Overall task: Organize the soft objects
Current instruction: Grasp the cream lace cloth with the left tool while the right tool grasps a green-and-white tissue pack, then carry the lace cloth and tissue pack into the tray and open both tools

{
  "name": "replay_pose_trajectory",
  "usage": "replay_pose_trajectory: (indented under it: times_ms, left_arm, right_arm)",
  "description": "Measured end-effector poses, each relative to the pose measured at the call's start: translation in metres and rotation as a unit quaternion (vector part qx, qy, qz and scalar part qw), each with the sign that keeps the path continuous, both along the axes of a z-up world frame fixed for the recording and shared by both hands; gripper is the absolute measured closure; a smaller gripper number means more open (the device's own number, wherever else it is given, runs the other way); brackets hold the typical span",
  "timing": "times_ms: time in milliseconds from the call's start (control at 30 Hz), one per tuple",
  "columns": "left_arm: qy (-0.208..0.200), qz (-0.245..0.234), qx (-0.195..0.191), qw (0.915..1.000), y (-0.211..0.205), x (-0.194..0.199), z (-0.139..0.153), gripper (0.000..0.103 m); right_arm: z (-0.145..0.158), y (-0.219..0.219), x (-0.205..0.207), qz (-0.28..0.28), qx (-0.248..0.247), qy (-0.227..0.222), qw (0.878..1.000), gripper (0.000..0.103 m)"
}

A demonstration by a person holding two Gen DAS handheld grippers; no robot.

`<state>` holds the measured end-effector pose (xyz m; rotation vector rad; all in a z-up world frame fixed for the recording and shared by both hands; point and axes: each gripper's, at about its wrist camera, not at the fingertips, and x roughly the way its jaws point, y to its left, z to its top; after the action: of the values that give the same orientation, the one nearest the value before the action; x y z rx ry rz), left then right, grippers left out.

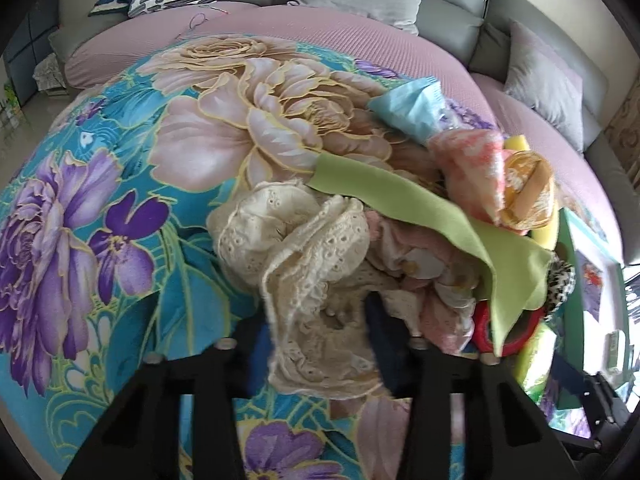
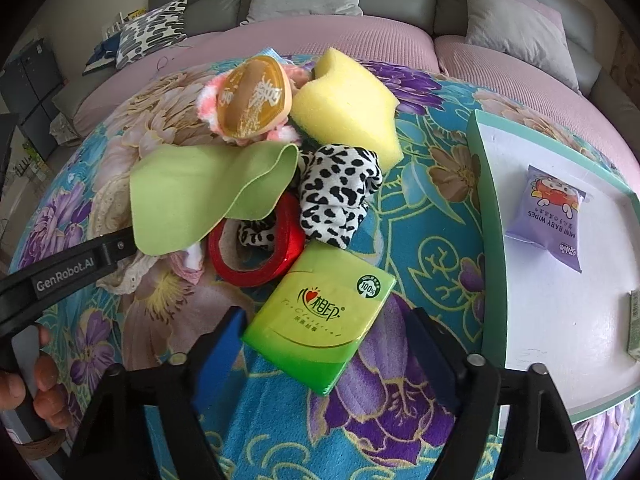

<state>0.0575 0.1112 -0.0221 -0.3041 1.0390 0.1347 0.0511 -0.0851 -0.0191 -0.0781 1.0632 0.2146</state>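
Flowered blanket (image 2: 424, 216) covers the sofa, with a heap of soft things at its middle. Left gripper (image 1: 316, 324) is clamped on the cream lace cloth (image 1: 296, 248) at the heap's near edge. Right gripper (image 2: 328, 344) stands apart around the green tissue pack (image 2: 320, 320), its long axis slanting far-right. At right, the white tray (image 2: 560, 320) holds a wipes packet (image 2: 552, 216).

Cream lace cloth (image 1: 304, 248) rough; tissue pack (image 2: 320, 320) glossy plastic; sponge (image 2: 352, 108) porous.

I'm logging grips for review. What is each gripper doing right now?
Left gripper: shut on the cream lace cloth.
Right gripper: open around the green tissue pack, not gripping it.
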Motion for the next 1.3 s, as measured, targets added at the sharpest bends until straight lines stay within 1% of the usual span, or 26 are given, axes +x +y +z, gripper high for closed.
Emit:
replay_pose_trajectory:
  times_ms: [33,100,167,267,500,800,1100,1300]
  left_arm:
    - [-0.002,-0.002,-0.005,1.0000,0.000,0.000,0.000,0.071]
    - [-0.005,0.000,-0.012,0.9999,0.001,-0.001,0.001,0.075]
    - [-0.009,0.003,-0.017,0.9998,0.003,-0.001,0.002,0.082]
    - [-0.012,0.004,-0.021,0.9997,0.004,-0.002,0.002,0.086]
    - [-0.023,0.006,-0.018,0.9996,0.005,-0.008,0.011,0.087]
    - [-0.056,0.019,-0.009,0.9982,0.011,-0.015,0.034,0.088]
    - [-0.092,0.029,0.002,0.9953,0.017,-0.027,0.060,0.089]
    - [-0.109,0.034,0.006,0.9935,0.017,-0.032,0.073,0.089]
  right_arm:
    - [0.000,-0.001,0.000,0.001,0.003,0.001,1.000,0.030]
    - [0.000,-0.002,0.000,0.002,0.009,0.001,1.000,0.037]
    - [0.000,-0.004,0.000,0.001,0.017,0.001,1.000,0.038]
    - [0.001,-0.007,0.000,-0.002,0.026,0.003,1.000,0.038]
    - [0.002,-0.009,0.001,-0.005,0.034,0.004,0.999,0.039]
    - [0.007,-0.016,-0.002,-0.010,0.047,0.002,0.999,0.041]
    - [0.017,-0.022,-0.007,-0.013,0.054,-0.013,0.998,0.042]
    - [0.030,-0.027,-0.012,-0.016,0.055,-0.035,0.998,0.044]
